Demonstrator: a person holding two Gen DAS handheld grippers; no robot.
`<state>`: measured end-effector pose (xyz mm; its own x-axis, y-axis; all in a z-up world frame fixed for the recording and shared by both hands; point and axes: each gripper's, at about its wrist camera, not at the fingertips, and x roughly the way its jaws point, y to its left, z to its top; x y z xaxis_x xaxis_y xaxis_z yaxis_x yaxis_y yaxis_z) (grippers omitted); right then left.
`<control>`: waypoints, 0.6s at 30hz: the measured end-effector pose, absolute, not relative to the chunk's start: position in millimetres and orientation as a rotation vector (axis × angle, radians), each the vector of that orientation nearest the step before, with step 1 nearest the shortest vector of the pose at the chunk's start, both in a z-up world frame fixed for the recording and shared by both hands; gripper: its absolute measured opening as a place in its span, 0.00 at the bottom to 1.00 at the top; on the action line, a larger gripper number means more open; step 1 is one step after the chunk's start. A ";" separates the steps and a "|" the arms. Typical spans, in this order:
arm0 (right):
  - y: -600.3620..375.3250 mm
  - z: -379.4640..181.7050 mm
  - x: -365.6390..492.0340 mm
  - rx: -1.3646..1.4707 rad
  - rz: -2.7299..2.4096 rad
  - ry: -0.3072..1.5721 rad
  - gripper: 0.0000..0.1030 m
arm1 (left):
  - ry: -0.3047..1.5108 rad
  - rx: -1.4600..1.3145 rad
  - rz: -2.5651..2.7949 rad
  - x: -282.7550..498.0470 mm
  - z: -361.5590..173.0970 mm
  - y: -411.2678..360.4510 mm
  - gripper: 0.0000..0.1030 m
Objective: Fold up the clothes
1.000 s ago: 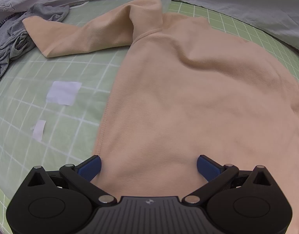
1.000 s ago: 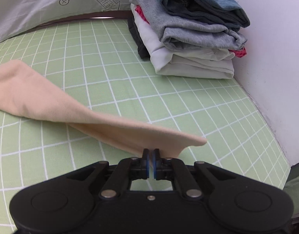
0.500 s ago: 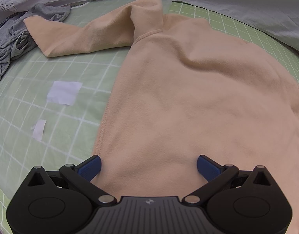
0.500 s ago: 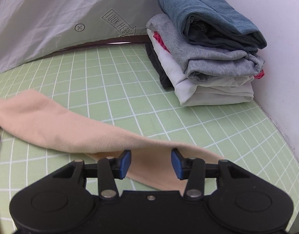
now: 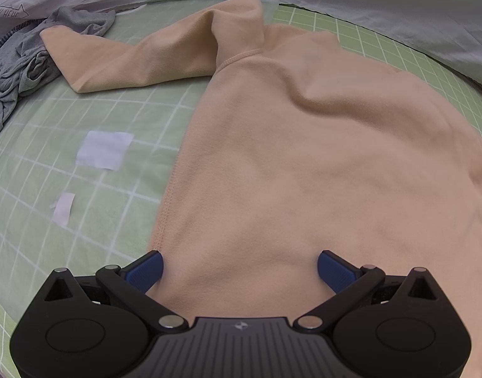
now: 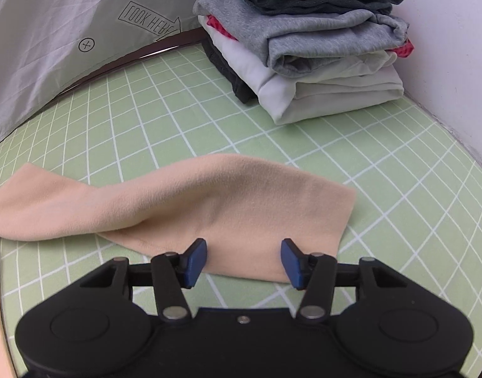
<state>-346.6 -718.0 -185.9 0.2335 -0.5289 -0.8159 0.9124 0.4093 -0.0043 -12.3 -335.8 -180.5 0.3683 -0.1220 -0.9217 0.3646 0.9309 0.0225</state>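
Note:
A peach long-sleeved top (image 5: 319, 157) lies spread flat on the green grid mat (image 5: 67, 220). One sleeve (image 5: 130, 60) stretches away to the upper left. My left gripper (image 5: 240, 269) stands wide open over the bottom hem, blue pads on either side of the cloth without pinching it. In the right wrist view the other sleeve (image 6: 209, 201) lies flat on the mat (image 6: 146, 119). My right gripper (image 6: 244, 261) hovers at the cuff, its jaws opening; the cuff edge sits between the blue pads but they do not press on it.
A stack of folded clothes (image 6: 303, 47) stands at the back right against a white wall (image 6: 455, 63). A crumpled grey garment (image 5: 26, 63) lies at the far left by the sleeve end. Two white paper patches (image 5: 104, 149) sit on the mat. A grey sheet (image 6: 52, 47) borders the back.
The right gripper, shut on the sleeve cuff a second ago, has opened and let it drop flat on the mat. The left gripper and the top's body have not moved.

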 end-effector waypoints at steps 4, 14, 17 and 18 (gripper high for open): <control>-703.7 -184.1 -352.8 0.507 -1.020 0.903 0.43 | 1.147 0.238 -0.317 -13.6 -180.5 -335.1 1.00; -697.6 -189.6 -352.1 0.359 -0.940 0.883 0.42 | 1.129 0.240 -0.328 -15.6 -181.1 -332.6 1.00; -704.7 -191.5 -351.4 0.401 -0.914 0.841 0.59 | 1.124 0.240 -0.331 -16.1 -181.1 -331.9 1.00; -705.3 -192.2 -350.6 0.406 -0.908 0.832 0.61 | 1.122 0.239 -0.331 -16.5 -181.1 -331.6 1.00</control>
